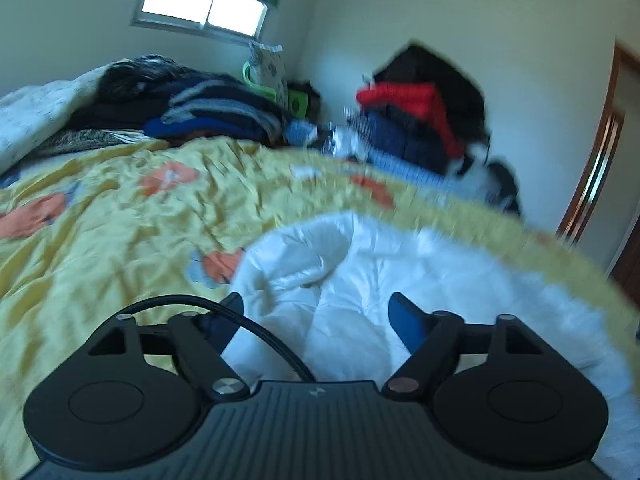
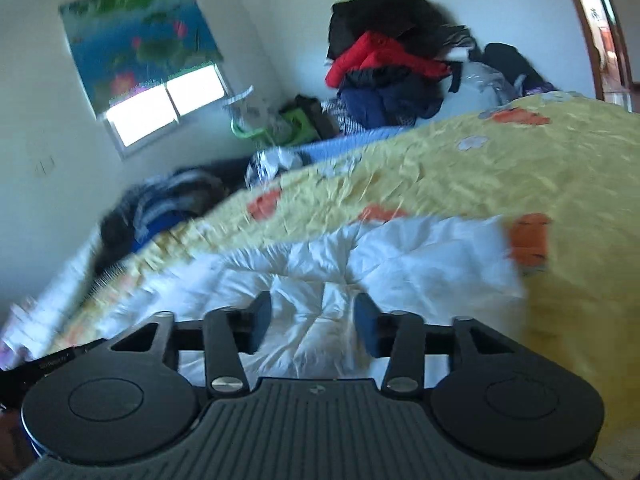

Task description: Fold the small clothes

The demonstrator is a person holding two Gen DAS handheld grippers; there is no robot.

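Observation:
A crumpled white garment [image 1: 360,280] lies on the yellow flowered bedspread [image 1: 120,240]. In the left wrist view my left gripper [image 1: 320,314] hovers over its near edge, jaws wide apart, and neither blue pad touches the cloth. In the right wrist view the same white garment [image 2: 420,256] spreads in front of my right gripper [image 2: 314,316]. Its jaws stand partly apart with a bunched fold of the cloth lying in the gap, and the pads do not press on it. Both views are blurred.
A heap of dark and striped clothes [image 1: 192,108] sits at the bed's far left. Behind the bed against the wall there is a pile with a red jacket [image 1: 408,100]. A window [image 1: 200,6] is in the far wall, a door frame [image 1: 596,152] on the right.

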